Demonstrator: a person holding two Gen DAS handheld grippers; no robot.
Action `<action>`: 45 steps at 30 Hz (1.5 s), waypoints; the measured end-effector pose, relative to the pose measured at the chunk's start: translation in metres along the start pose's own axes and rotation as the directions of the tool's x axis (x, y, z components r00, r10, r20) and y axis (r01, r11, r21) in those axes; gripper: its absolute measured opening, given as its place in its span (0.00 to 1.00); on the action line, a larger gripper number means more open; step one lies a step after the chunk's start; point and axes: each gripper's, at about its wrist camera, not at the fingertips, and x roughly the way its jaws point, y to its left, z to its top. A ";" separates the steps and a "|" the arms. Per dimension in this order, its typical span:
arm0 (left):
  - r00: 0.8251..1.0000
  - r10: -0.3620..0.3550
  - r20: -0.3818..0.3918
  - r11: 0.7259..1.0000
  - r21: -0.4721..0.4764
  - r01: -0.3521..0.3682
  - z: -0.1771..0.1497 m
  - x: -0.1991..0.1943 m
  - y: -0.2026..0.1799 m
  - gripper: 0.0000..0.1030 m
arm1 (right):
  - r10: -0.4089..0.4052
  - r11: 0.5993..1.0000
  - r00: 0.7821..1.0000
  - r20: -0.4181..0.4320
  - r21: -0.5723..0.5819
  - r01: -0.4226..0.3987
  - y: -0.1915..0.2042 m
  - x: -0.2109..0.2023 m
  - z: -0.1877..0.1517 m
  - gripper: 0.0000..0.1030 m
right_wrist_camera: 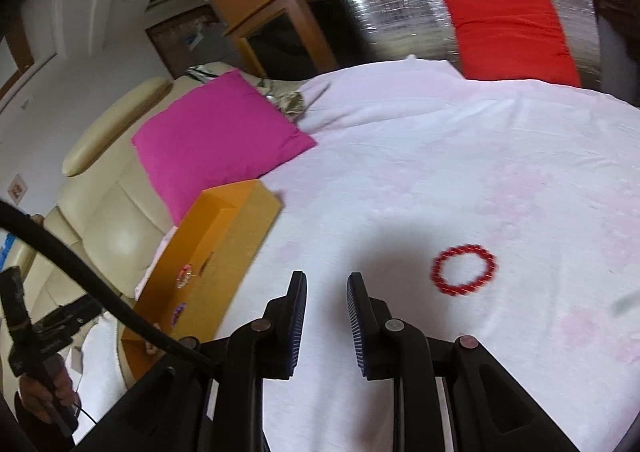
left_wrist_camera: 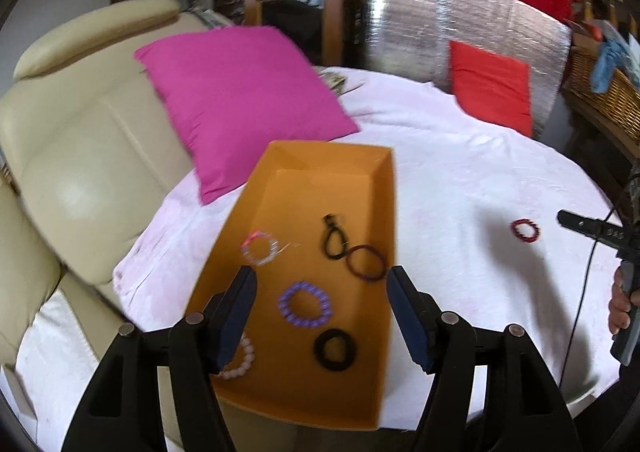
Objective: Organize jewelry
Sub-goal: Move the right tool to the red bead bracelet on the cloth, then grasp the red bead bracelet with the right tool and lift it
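We're nearly finishing: several bracelets lying in orange tray (left_wrist_camera: 384, 188), only red bracelet (right_wrist_camera: 464, 270) waiting on cloth. Left gripper (left_wrist_camera: 322, 288) & right gripper (right_wrist_camera: 327, 286) both gaping, holding nothing.

Both wrist views look steeply down, sharing the orange tray (left_wrist_camera: 384, 212) and white cloth (right_wrist_camera: 440, 156).

cream sofa (left_wrist_camera: 80, 140) at nine o'clock, magenta cushion (left_wrist_camera: 240, 100) at eleven, silver foil panel (left_wrist_camera: 460, 24) and red cushion (left_wrist_camera: 494, 86) at one, wicker basket (left_wrist_camera: 608, 96) at two.
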 end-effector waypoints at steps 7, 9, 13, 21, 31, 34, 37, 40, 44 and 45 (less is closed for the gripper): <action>0.997 -0.069 -0.032 0.996 0.063 0.071 0.008 0.022 -0.051 0.73 | -0.049 0.997 0.999 -0.011 0.056 0.049 -0.036 0.001 -0.002 0.24; 0.996 -0.082 -0.047 0.992 0.097 0.086 0.007 0.028 -0.070 0.73 | -0.066 0.993 0.998 -0.013 0.101 0.067 -0.050 0.006 0.002 0.24; 0.988 -0.123 -0.091 0.980 0.149 0.136 0.009 0.046 -0.109 0.73 | -0.082 0.983 0.996 -0.021 0.162 0.084 -0.074 0.019 0.012 0.24; 0.981 -0.145 -0.130 0.956 0.237 0.172 0.022 0.075 -0.165 0.73 | -0.106 0.943 0.993 -0.052 0.312 0.117 -0.121 0.029 0.026 0.23; 0.965 -0.014 -0.263 0.978 0.199 0.068 0.006 0.134 -0.184 0.73 | -0.256 0.931 0.946 -0.199 0.214 0.297 -0.114 0.081 0.015 0.24; 0.962 0.027 -0.270 0.976 0.213 0.032 0.001 0.143 -0.191 0.73 | -0.318 0.928 0.932 -0.176 0.145 0.344 -0.103 0.086 0.013 0.24; 0.961 0.043 -0.272 0.974 0.226 0.020 -0.002 0.147 -0.195 0.73 | -0.360 0.922 0.920 -0.158 0.091 0.376 -0.098 0.089 0.012 0.21; 0.963 0.050 -0.264 0.973 0.231 0.013 -0.004 0.146 -0.195 0.73 | -0.380 0.919 0.914 -0.142 0.059 0.391 -0.096 0.091 0.013 0.15; 0.966 0.056 -0.251 0.973 0.230 0.004 -0.003 0.143 -0.193 0.73 | -0.378 0.919 0.917 -0.130 0.069 0.388 -0.098 0.086 0.013 0.10; 0.967 0.057 -0.247 0.973 0.232 0.002 -0.003 0.142 -0.193 0.73 | -0.367 0.922 0.921 -0.127 0.085 0.379 -0.099 0.083 0.013 0.10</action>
